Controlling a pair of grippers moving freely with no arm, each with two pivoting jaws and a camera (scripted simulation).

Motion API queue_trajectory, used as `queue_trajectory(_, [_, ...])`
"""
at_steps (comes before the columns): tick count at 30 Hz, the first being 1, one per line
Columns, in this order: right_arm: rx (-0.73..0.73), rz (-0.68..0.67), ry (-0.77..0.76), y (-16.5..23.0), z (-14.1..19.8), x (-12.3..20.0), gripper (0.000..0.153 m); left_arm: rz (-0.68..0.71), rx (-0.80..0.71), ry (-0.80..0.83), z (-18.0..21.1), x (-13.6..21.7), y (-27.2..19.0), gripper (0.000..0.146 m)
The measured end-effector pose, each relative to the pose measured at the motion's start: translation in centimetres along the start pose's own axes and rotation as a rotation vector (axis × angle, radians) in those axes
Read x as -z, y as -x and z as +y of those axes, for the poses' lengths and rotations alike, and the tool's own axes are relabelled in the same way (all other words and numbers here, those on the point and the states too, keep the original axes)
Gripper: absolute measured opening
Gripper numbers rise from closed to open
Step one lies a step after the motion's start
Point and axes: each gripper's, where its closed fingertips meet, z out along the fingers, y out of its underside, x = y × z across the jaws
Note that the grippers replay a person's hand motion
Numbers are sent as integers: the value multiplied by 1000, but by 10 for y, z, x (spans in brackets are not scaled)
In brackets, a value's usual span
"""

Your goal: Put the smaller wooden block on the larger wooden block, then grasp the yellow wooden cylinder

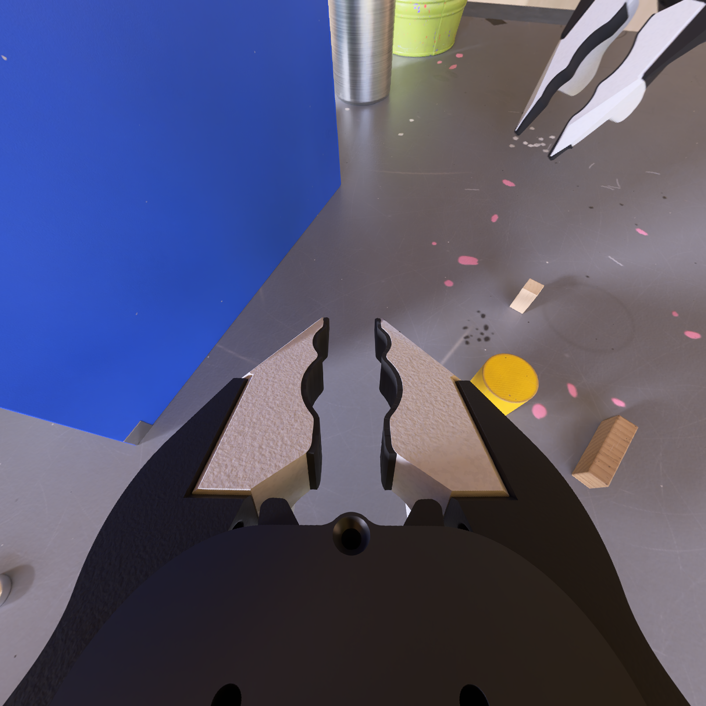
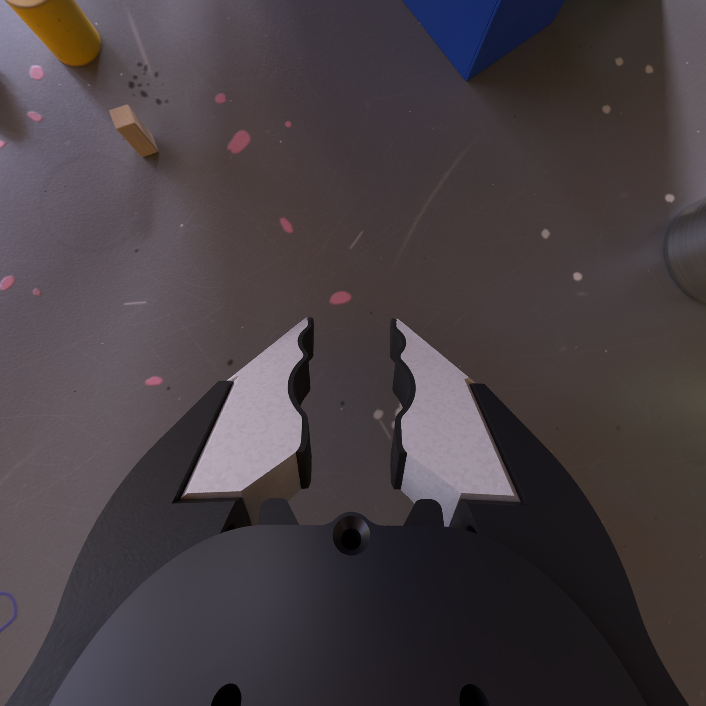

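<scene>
In the left wrist view, my left gripper (image 1: 351, 323) is open and empty above the grey table. To its right stand the yellow wooden cylinder (image 1: 508, 380), the larger wooden block (image 1: 605, 452) and, farther off, the smaller pale wooden block (image 1: 526, 296), all apart from each other. The right gripper (image 1: 535, 143) hangs open at the upper right, tips near the table. In the right wrist view, my right gripper (image 2: 351, 323) is open and empty; the smaller block (image 2: 133, 130) and the yellow cylinder (image 2: 57, 28) lie far to its upper left.
A big blue box (image 1: 153, 191) fills the left of the left wrist view; its corner shows in the right wrist view (image 2: 481, 30). A metal can (image 1: 361, 49) and a green bucket (image 1: 426, 26) stand at the back. The can's edge (image 2: 687, 256) is at the right.
</scene>
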Motion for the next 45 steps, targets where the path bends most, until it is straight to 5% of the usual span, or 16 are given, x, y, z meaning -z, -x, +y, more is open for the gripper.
queue_trajectory(8, [-11,-62,-77,41,-5,13,45,68,-6,29,-7,11,-15,36])
queue_trajectory(14, [-3,-90,-107,55,-9,6,45,130,-190,104,-18,7,-74,52])
queue_trajectory(20, [22,-131,-169,73,-26,2,42,160,-311,230,11,6,-116,44])
queue_trajectory(29, [154,-236,-172,121,-75,-38,56,39,-120,245,32,36,-108,37])
queue_trajectory(34, [220,-231,-110,123,-84,-65,44,38,-89,285,52,28,-114,32])
queue_trajectory(40, [297,-256,-52,128,-86,-79,12,9,-123,278,56,19,-112,17])
queue_trajectory(45, [286,-257,-74,137,-92,-73,10,1,-138,262,56,24,-108,7])
